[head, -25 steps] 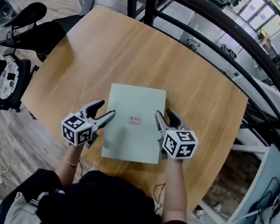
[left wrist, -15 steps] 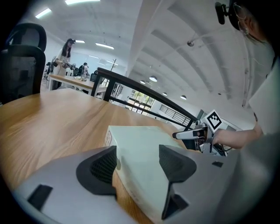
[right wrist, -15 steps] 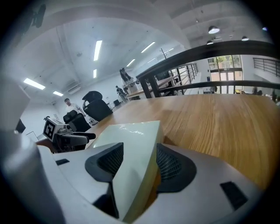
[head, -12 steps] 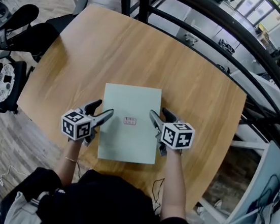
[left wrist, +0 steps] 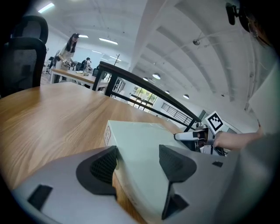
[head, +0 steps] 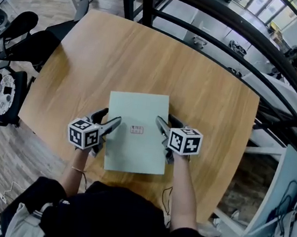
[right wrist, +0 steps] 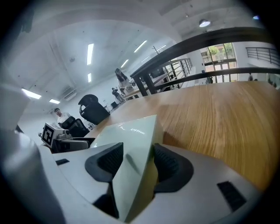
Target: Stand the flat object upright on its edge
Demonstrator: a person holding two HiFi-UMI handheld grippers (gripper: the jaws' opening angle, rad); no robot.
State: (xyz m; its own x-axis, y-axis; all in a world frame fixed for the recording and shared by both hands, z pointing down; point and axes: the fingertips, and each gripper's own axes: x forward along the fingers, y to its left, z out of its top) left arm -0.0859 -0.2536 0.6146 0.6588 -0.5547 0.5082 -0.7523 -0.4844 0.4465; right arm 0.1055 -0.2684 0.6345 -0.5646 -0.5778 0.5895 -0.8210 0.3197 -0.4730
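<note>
Right now I see the pale green flat rectangular box (head: 134,140) lying flat on the light wooden table (head: 146,55), close to the table's near edge and just ahead of me. Its top is smooth with a slight sheen, its corners are crisp, and a small red-and-white label (head: 136,129) sits near the middle of the top face. My left gripper (head: 110,117) is clamped over the box's left long edge: in the left gripper view (left wrist: 139,164) one ribbed dark pad presses the side wall by the corner while the other bears on the top face. My right gripper (head: 166,119) is pinched onto the opposite long edge, and in the right gripper view (right wrist: 138,162) the thin green edge (right wrist: 131,144) runs straight between the two textured pads, both touching it. The table has a fine straight grain and rounded corners. Beyond the box's far edge there is a broad stretch of bare wood, and there is free wood to either side of both grippers too. The near edge is the tight one, with only a narrow strip of table between it and the box. A curved black metal railing (head: 231,28) runs past the table's far and right sides, and black office chairs (head: 19,25) stand off its left side, well apart from the box.
</note>
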